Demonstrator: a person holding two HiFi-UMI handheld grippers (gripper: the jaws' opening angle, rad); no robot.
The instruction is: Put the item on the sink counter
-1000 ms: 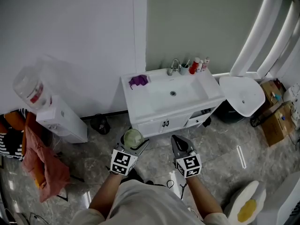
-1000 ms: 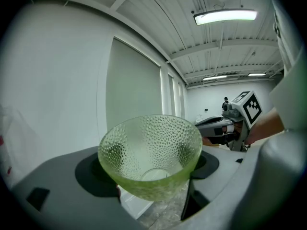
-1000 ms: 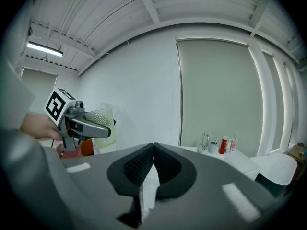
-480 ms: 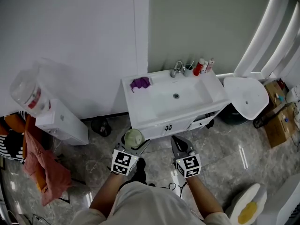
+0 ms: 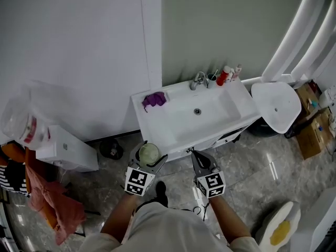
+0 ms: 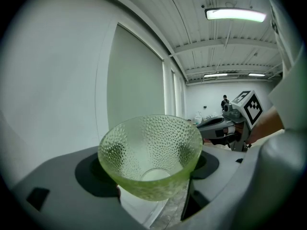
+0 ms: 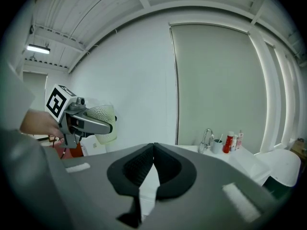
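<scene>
A dimpled green glass bowl [image 6: 149, 152] sits upright in the left tongs [image 5: 150, 159], whose jaws stand wide and press on its sides, rim up. The bowl is off the bench [image 5: 148, 121], held in the air above the tiled floor [image 5: 252, 167] just short of the bench's front left corner. Beside it, the right tongs [image 7: 153, 150] are closed, pads together with nothing between them, and point toward the same white unit. A person holds both tools at about the same height, forearms reaching forward. On the bench, a purple cloth [image 5: 154, 100] lies at the back left, apart from the basin [image 5: 181, 114]. Behind the basin stands a tap [image 5: 198, 80], with a cup [image 5: 211, 79] and a red bottle [image 5: 224, 75] just to its right against the wall.
</scene>
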